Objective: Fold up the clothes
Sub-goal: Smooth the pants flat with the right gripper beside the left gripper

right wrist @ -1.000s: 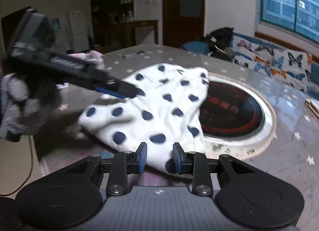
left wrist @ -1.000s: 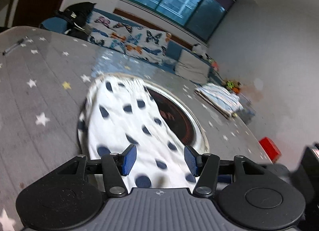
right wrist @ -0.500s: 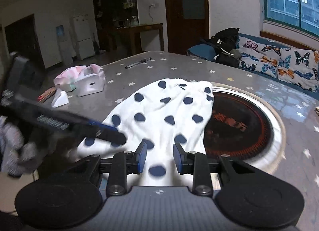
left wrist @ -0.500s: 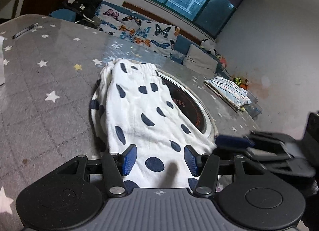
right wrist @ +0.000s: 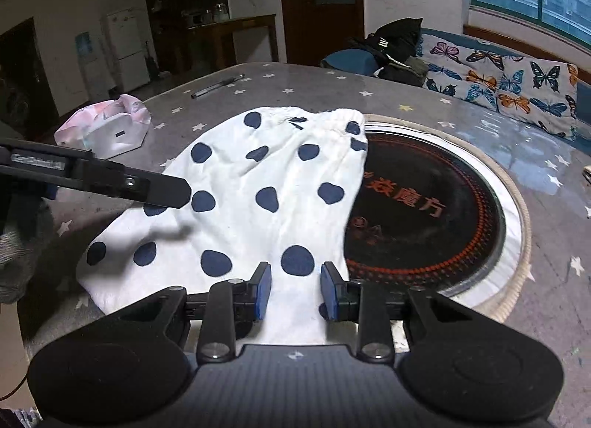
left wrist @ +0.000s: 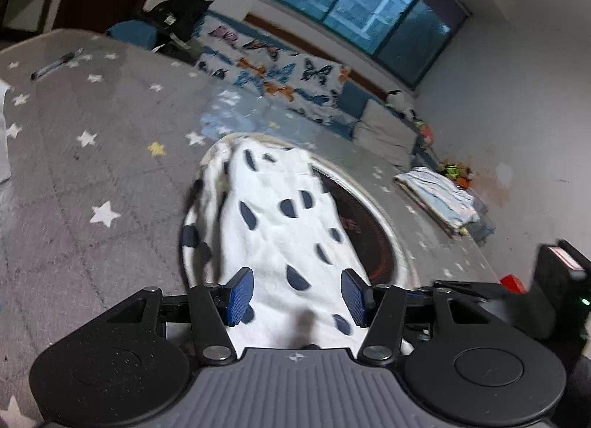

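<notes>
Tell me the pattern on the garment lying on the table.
White garment with dark blue dots; right wrist view.

On the round black cooktop (right wrist: 424, 206) set into the table in front of me, I read three orange characters, 焱魔方, printed across its dark glass just right of the spotted cloth's edge. A smaller orange mark sat nearer to me on the same glass, below and left of the characters; I could not read it. From my left tongs' camera the same print on the cooktop (left wrist: 354, 228) was blurred and half covered. My left gripper (right wrist: 162, 189) carried a small light label along its black arm at the far left; its lettering was too small to make out.
</notes>
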A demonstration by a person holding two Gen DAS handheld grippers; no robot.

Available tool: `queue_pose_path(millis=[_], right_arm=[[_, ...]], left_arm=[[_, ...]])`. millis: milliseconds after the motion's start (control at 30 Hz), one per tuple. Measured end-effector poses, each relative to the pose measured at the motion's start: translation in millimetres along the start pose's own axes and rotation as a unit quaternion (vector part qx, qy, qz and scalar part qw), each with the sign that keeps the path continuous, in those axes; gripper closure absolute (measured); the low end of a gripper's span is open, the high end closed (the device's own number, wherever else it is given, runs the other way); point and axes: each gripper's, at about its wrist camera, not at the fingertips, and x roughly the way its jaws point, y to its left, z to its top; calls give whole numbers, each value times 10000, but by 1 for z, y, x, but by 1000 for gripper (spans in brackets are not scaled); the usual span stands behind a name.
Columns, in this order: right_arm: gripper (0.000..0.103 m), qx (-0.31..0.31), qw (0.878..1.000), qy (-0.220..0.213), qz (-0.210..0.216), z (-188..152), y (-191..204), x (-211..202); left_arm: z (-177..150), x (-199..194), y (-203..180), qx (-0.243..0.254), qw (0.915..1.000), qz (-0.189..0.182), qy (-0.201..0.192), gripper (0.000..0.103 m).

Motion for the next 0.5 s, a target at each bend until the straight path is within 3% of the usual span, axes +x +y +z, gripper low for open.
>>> queue_pose_path(millis=[67,167,367,500], right_arm=[[67,-29,10000,-17,-80,-1,-1,-3],[66,-24,9999,-65,-145,-2,-2,-7],[66,-119,9993,-340,-121,0,4,-28],[62,-139,9989,-436,-76,-2,9,-40]], left_arm=[[-2,-3,2,-32,10000,19,-34,47],[-6,-13,3,-59,9999,81,-124,47],[-22,-36,0,235,9970,688,-265,47],[-33,-39,-1,288,9973,674,-16,48]])
